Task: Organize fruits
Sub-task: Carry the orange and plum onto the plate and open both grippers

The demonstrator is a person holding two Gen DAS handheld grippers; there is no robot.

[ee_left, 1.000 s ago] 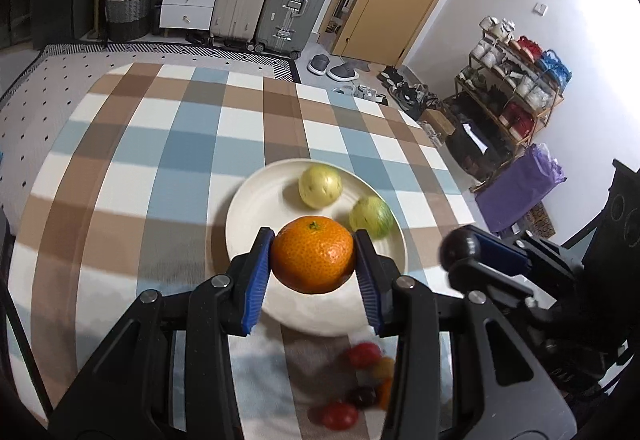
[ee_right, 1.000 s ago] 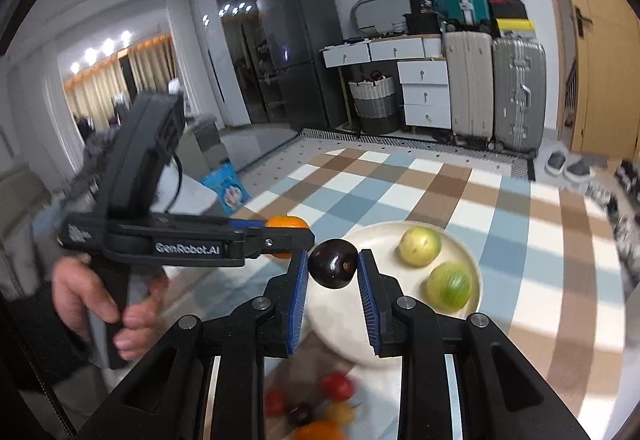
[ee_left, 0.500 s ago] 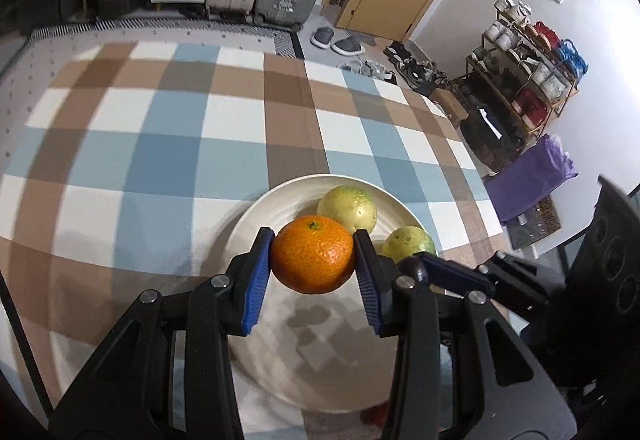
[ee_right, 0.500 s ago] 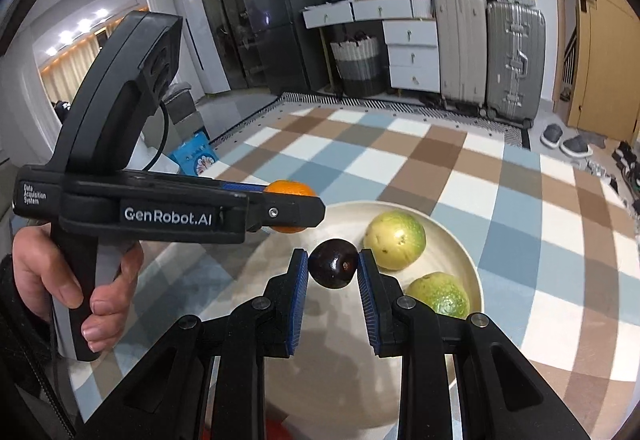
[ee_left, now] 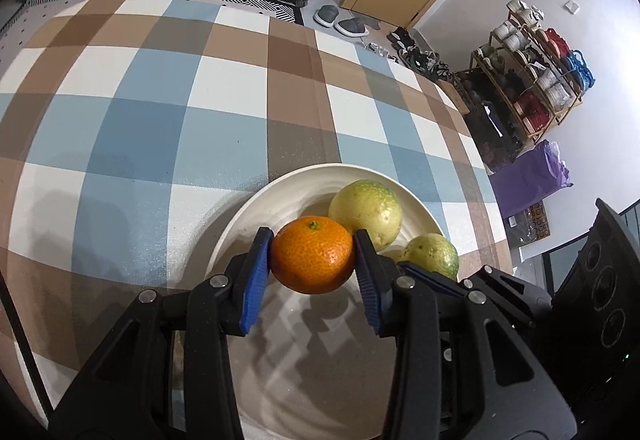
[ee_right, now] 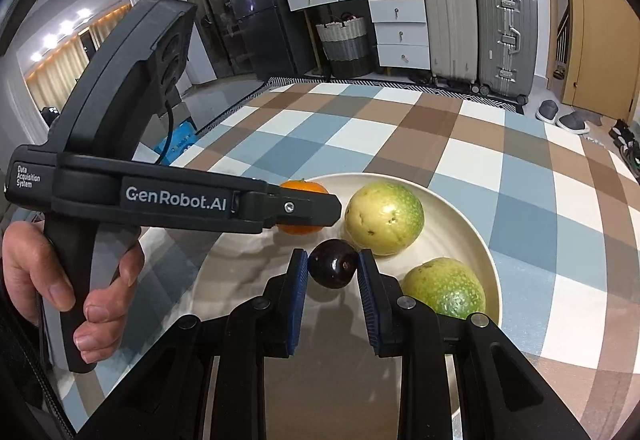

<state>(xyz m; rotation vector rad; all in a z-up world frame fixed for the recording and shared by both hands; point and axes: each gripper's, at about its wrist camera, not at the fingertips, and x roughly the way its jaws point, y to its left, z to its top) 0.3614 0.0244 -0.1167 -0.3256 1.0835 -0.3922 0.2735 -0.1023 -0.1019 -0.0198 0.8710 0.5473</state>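
My left gripper (ee_left: 313, 265) is shut on an orange tangerine (ee_left: 313, 259) and holds it over the white plate (ee_left: 240, 216), close to a yellow-green fruit (ee_left: 366, 211). A greener fruit (ee_left: 432, 254) lies at the plate's right side. My right gripper (ee_right: 333, 269) is shut on a small dark plum (ee_right: 333, 267) over the same plate (ee_right: 480, 240). In the right wrist view the left gripper (ee_right: 304, 209) crosses from the left with the tangerine (ee_right: 302, 186), beside the yellow-green fruit (ee_right: 384, 216) and the greener fruit (ee_right: 444, 292).
The plate sits on a table with a blue, brown and white checked cloth (ee_left: 160, 120). Suitcases (ee_right: 476, 28) and white drawers (ee_right: 400, 28) stand beyond the far edge. A shoe rack (ee_left: 532, 80) stands off to the right.
Both grippers have moved forward and lower over the plate with their fruits. The small red and dark fruits on the near cloth have dropped out of view.
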